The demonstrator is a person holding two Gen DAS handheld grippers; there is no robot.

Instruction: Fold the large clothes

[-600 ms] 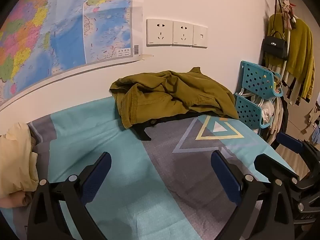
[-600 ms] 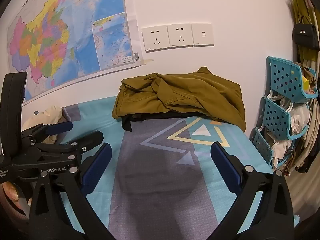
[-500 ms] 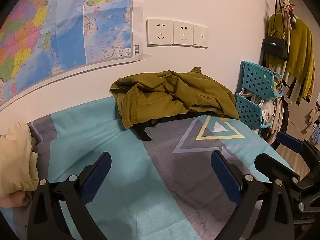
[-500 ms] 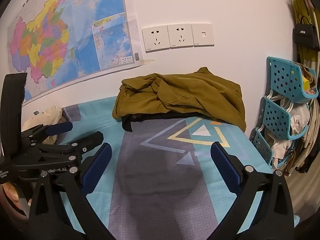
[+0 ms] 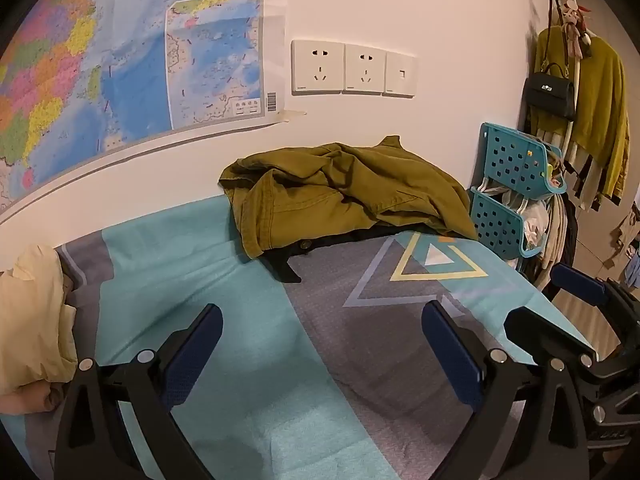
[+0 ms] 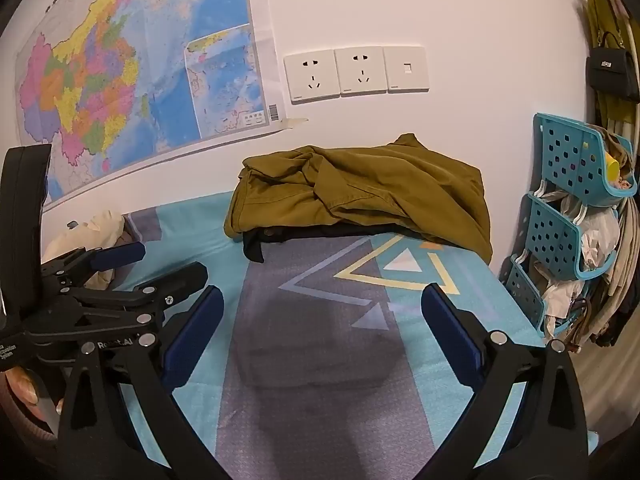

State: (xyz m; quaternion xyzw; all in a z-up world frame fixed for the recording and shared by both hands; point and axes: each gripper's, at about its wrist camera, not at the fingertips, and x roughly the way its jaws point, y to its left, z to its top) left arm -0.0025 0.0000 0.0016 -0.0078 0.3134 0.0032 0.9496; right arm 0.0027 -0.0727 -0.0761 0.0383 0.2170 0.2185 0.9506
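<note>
An olive-green jacket (image 5: pixel 344 192) lies crumpled against the far wall on the teal and grey sheet (image 5: pixel 224 280), with a black garment (image 5: pixel 286 262) showing under its front edge. It also shows in the right wrist view (image 6: pixel 360 196). My left gripper (image 5: pixel 320 344) is open and empty, held above the sheet well short of the jacket. My right gripper (image 6: pixel 320 328) is open and empty, also short of the jacket. The left gripper shows at the left of the right wrist view (image 6: pixel 160 266).
A cream garment (image 5: pixel 32 312) is bunched at the sheet's left end. A teal perforated rack (image 6: pixel 572 208) with bags stands to the right of the sheet. Clothes and a black handbag (image 5: pixel 550 94) hang at far right. A map and sockets are on the wall.
</note>
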